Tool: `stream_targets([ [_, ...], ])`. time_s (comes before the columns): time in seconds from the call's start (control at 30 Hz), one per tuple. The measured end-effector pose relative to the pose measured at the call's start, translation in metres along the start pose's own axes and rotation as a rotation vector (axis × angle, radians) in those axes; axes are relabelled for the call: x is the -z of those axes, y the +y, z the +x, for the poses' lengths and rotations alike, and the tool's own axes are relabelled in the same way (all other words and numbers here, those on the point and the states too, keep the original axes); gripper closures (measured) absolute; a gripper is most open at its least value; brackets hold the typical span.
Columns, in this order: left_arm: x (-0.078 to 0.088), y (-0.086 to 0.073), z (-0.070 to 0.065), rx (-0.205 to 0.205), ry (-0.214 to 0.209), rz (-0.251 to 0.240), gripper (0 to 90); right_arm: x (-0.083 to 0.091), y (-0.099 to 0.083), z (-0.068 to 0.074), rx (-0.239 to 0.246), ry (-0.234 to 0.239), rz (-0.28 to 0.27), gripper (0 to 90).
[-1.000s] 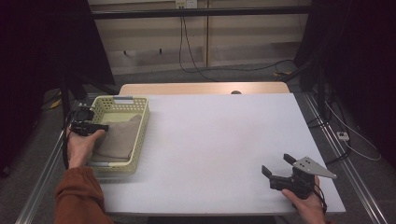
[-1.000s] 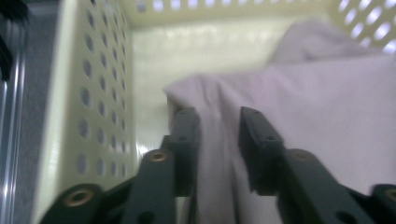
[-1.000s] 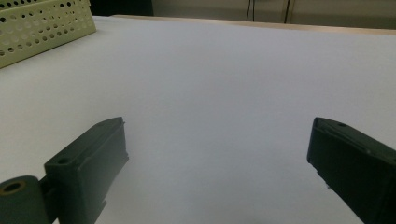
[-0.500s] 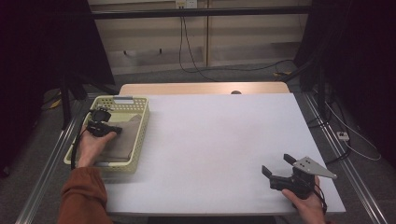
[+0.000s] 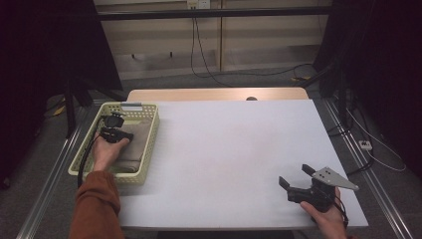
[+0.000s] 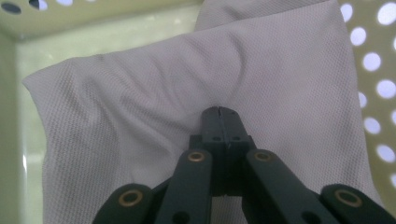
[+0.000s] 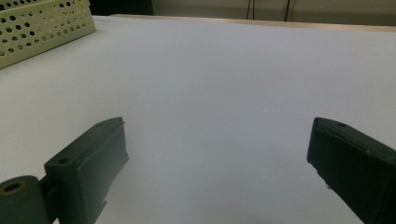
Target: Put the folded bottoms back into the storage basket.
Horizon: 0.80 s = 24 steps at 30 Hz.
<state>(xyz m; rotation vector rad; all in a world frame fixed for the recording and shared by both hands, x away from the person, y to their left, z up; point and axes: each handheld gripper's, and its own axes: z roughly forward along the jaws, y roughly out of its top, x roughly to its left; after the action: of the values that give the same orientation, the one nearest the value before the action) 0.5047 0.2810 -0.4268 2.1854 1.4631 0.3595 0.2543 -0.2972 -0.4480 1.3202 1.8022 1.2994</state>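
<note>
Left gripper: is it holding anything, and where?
The left gripper pinches a fold in the middle of the grey cloth inside the basket.

Pale-grey cloth (image 6: 187, 84); (perforated) yellow basket (image 5: 149, 130)

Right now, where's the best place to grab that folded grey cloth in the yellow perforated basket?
Pinch a raised wrinkle near the middle of the folded grey mesh cloth from above: it lies flat, walled in by the yellow perforated basket. The left gripper is shut there.

my left gripper (image 6: 219, 112) tips buried in a cloth (image 6: 140, 102) fold, pinch hidden, cloth cut off at frame bottom, basket (image 5: 149, 144) floor mostly covered
</note>
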Motion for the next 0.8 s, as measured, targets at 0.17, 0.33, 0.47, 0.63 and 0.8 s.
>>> stream_targets([
  [0.17,0.004,-0.002,-0.002,-0.033,-0.009,0.031,90.0,0.000,0.000,-0.001,-0.001,-0.001,-0.001,4.5],
  [0.33,0.008,-0.004,-0.005,-0.071,0.004,0.007,90.0,-0.001,0.000,0.000,0.001,-0.004,0.006,4.7],
  [0.47,0.011,-0.004,-0.007,-0.108,-0.022,-0.017,90.0,-0.001,0.000,0.000,0.003,-0.005,0.009,4.6],
  [0.63,0.004,-0.008,-0.010,-0.125,-0.033,0.095,90.0,-0.001,0.000,0.000,0.003,-0.004,0.007,4.6],
  [0.8,0.009,-0.010,-0.020,-0.144,-0.027,0.167,90.0,0.000,0.000,0.000,-0.002,-0.007,0.004,4.6],
])
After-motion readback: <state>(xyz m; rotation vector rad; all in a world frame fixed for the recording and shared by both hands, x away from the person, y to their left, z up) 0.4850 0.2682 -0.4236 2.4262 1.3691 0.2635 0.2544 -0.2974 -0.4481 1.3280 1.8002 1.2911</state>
